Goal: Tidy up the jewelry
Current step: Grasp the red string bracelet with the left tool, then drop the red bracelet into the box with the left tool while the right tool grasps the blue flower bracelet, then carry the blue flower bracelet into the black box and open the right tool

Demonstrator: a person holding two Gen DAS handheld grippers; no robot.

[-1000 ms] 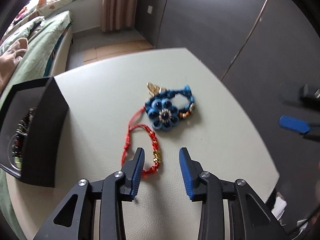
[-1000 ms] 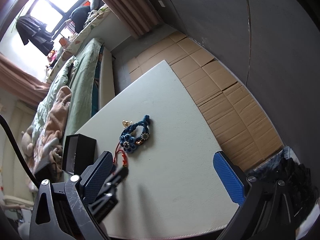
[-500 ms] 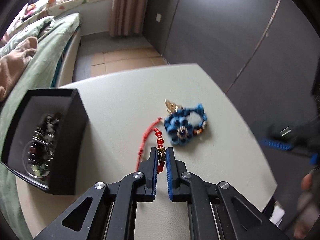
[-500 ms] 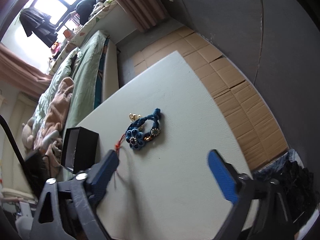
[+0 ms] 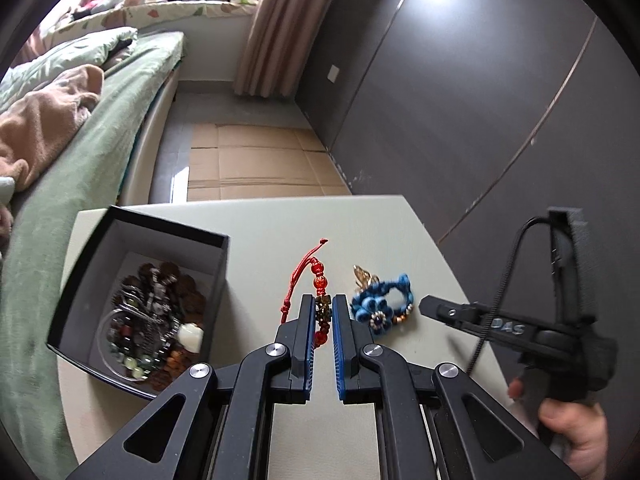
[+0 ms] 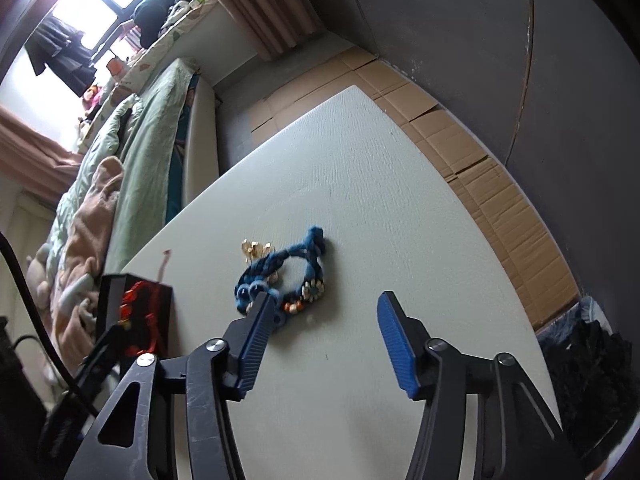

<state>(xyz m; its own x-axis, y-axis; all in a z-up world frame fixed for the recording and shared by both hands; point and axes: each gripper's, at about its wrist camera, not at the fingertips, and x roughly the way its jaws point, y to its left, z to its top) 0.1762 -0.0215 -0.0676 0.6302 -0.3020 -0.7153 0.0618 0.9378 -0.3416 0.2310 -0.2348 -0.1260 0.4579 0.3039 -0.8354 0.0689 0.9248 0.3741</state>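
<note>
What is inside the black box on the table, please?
The black box holds a heap of beaded bracelets and one white stone piece. Whatever lies beneath the heap is covered.

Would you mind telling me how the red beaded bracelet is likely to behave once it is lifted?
The red bracelet is thin cord strung with beads, so it will probably hang limp from the left gripper, shut on its beaded part. It looks light. The loose cord tail may swing or snag the black box rim.

My left gripper (image 5: pixel 322 322) — matt black plastic, ribbed blue pads, shiny metal screws — pinches the red bracelet (image 5: pixel 316 284): glossy beads on woven cord. The table (image 6: pixel 360 200) looks matt, faintly grained; the black box (image 5: pixel 140 236) matt card.
</note>
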